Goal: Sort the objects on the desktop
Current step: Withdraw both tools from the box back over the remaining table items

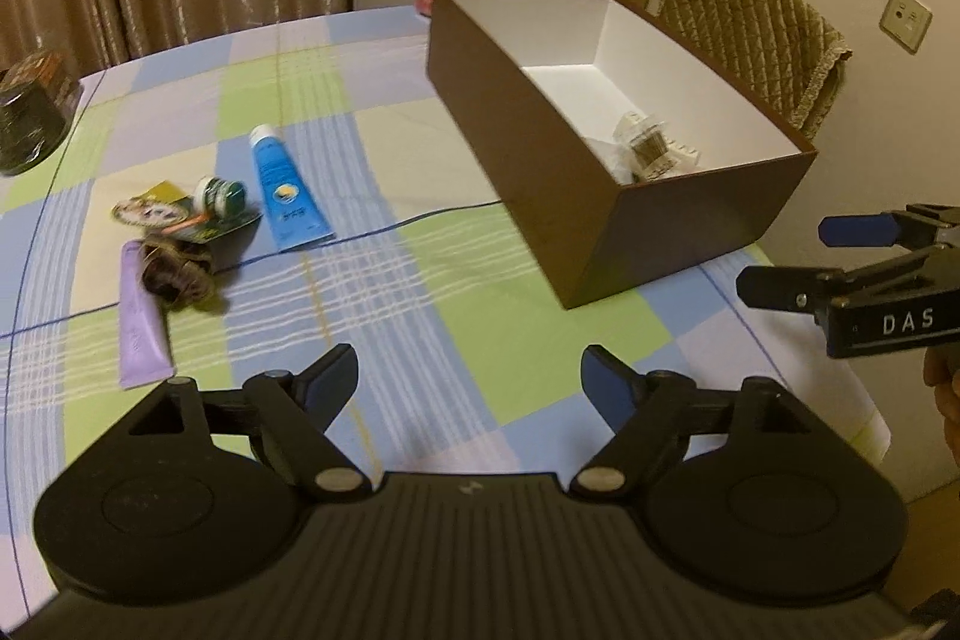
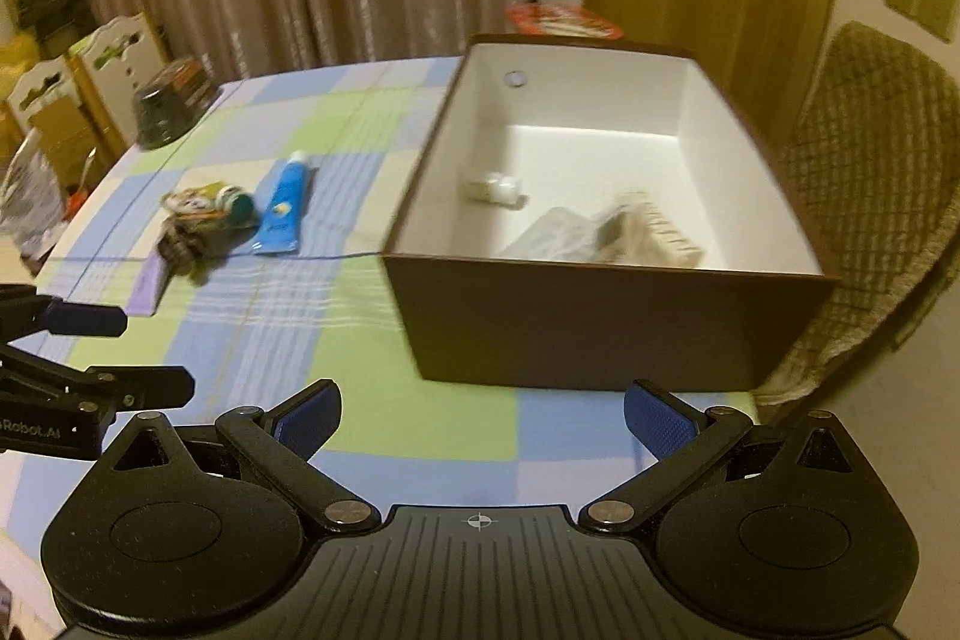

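Both grippers, left (image 1: 468,382) and right (image 2: 480,412), hover with jaws wide and empty. The blue tube (image 1: 288,190) lies on the counter (image 1: 420,292), well ahead of the left jaws. The box (image 2: 600,316) sits just ahead of the right jaws.

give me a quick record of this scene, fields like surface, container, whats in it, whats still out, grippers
surface: checked tablecloth
container: brown box, open top, white inside
in box: small white bottle, a few blurred pale items
still out: blue tube, purple tube, small green jar, dark wrapped item, left of the box
left gripper: open, empty
right gripper: open, empty
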A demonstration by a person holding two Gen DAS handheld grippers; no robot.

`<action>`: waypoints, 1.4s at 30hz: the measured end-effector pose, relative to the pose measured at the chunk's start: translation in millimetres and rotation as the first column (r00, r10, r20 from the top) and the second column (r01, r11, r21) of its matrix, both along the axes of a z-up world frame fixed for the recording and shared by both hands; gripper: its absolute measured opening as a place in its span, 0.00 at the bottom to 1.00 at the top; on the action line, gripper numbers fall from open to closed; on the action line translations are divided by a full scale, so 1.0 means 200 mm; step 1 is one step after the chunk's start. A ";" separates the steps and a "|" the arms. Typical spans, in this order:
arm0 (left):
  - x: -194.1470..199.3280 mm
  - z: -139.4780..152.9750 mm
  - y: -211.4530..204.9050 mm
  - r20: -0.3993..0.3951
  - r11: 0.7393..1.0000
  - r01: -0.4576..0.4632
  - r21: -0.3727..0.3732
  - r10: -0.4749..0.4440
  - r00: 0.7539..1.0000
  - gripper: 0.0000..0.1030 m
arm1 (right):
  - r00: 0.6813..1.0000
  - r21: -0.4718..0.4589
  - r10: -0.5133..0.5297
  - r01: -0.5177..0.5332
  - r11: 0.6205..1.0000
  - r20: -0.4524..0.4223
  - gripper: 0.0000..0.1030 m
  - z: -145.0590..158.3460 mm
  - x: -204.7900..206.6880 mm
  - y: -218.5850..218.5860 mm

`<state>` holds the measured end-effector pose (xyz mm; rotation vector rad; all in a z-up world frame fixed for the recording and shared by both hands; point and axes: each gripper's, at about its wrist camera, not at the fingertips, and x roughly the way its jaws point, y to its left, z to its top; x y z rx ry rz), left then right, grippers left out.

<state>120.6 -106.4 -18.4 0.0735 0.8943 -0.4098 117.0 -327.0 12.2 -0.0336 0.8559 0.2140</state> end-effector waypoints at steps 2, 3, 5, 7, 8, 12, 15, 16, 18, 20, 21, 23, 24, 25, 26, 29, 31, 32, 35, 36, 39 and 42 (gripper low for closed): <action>-0.01 0.00 0.03 0.000 1.000 -0.013 0.002 0.013 1.000 0.82 | 1.000 -0.003 0.028 -0.028 1.000 -0.003 1.00 -0.01 0.00 0.05; -0.01 0.00 0.05 0.000 1.000 -0.020 0.003 0.020 1.000 0.82 | 0.999 -0.004 0.041 -0.041 0.999 -0.004 1.00 -0.01 0.01 0.07; -0.02 -0.01 0.09 -0.002 0.999 -0.035 0.005 0.035 0.999 0.82 | 0.998 -0.004 0.068 -0.068 0.998 -0.004 1.00 -0.01 0.01 0.11; -0.02 -0.01 0.13 -0.006 0.998 -0.059 0.006 0.059 0.998 0.82 | 0.996 -0.005 0.093 -0.093 0.996 -0.005 1.00 -0.01 0.02 0.15; -0.03 -0.01 0.15 -0.008 0.997 -0.071 0.007 0.071 0.997 0.83 | 0.995 -0.004 0.104 -0.104 0.995 -0.005 1.00 -0.01 0.02 0.17; -0.03 -0.02 0.24 -0.007 0.992 -0.121 0.019 0.121 0.993 0.88 | 0.989 -0.004 0.146 -0.146 0.989 -0.004 1.00 -0.02 0.02 0.25; -0.04 -0.01 0.31 0.002 0.986 -0.161 0.031 0.161 0.987 0.93 | 0.985 -0.001 0.171 -0.171 0.985 -0.003 1.00 -0.02 0.03 0.30; -0.04 -0.01 0.33 0.005 0.984 -0.173 0.037 0.173 0.985 0.94 | 0.984 0.000 0.179 -0.179 0.984 -0.003 1.00 -0.02 0.03 0.32; -0.06 -0.01 0.38 0.011 0.980 -0.195 0.050 0.195 0.981 0.97 | 0.981 0.001 0.193 -0.193 0.981 -0.001 1.00 -0.02 0.03 0.35; -0.07 0.00 0.42 0.017 0.975 -0.215 0.064 0.214 0.977 0.99 | 0.978 -0.003 0.208 -0.208 0.978 0.003 1.00 -0.02 0.02 0.39; -0.08 0.00 0.44 0.019 0.972 -0.224 0.071 0.224 0.974 0.99 | 0.976 -0.005 0.216 -0.216 0.976 0.004 1.00 -0.02 0.02 0.41; -0.09 0.00 0.48 0.021 0.967 -0.242 0.077 0.241 0.970 0.99 | 0.973 -0.008 0.231 -0.230 0.973 0.008 1.00 -0.02 0.01 0.45; -0.10 0.00 0.50 0.022 0.965 -0.250 0.077 0.249 0.968 0.99 | 0.971 -0.010 0.238 -0.238 0.971 0.010 1.00 -0.02 0.01 0.47; -0.11 0.00 0.52 0.022 0.963 -0.257 0.077 0.256 0.966 0.99 | 0.969 -0.012 0.245 -0.245 0.969 0.011 1.00 -0.02 0.00 0.49; -0.11 0.00 0.54 0.022 0.961 -0.264 0.077 0.263 0.964 0.99 | 0.967 -0.014 0.253 -0.252 0.968 0.013 1.00 -0.02 0.00 0.51; -0.13 0.00 0.59 0.022 0.958 -0.276 0.074 0.275 0.961 0.99 | 0.961 -0.020 0.275 -0.274 0.961 0.018 1.00 -0.02 -0.01 0.57; -0.14 0.00 0.62 0.022 0.956 -0.283 0.073 0.283 0.959 0.99 | 0.957 -0.023 0.289 -0.289 0.957 0.021 1.00 -0.02 -0.02 0.60; -0.14 0.00 0.64 0.023 0.955 -0.287 0.072 0.286 0.958 0.99 | 0.955 -0.024 0.296 -0.295 0.955 0.023 1.00 -0.02 -0.02 0.62; -0.16 0.00 0.68 0.023 0.952 -0.298 0.070 0.297 0.954 0.99 | 0.946 -0.022 0.322 -0.321 0.947 0.027 1.00 -0.02 -0.02 0.67; -0.16 0.00 0.69 0.021 0.950 -0.305 0.072 0.305 0.952 0.99 | 0.943 -0.020 0.333 -0.332 0.943 0.028 1.00 -0.02 -0.01 0.68; -0.17 0.00 0.72 0.017 0.942 -0.329 0.070 0.328 0.944 0.99 | 0.930 -0.021 0.367 -0.366 0.930 0.035 1.00 -0.02 0.02 0.72; -0.16 0.00 0.74 0.016 0.934 -0.351 0.067 0.350 0.937 0.99 | 0.915 -0.019 0.402 -0.402 0.916 0.042 1.00 -0.02 0.06 0.74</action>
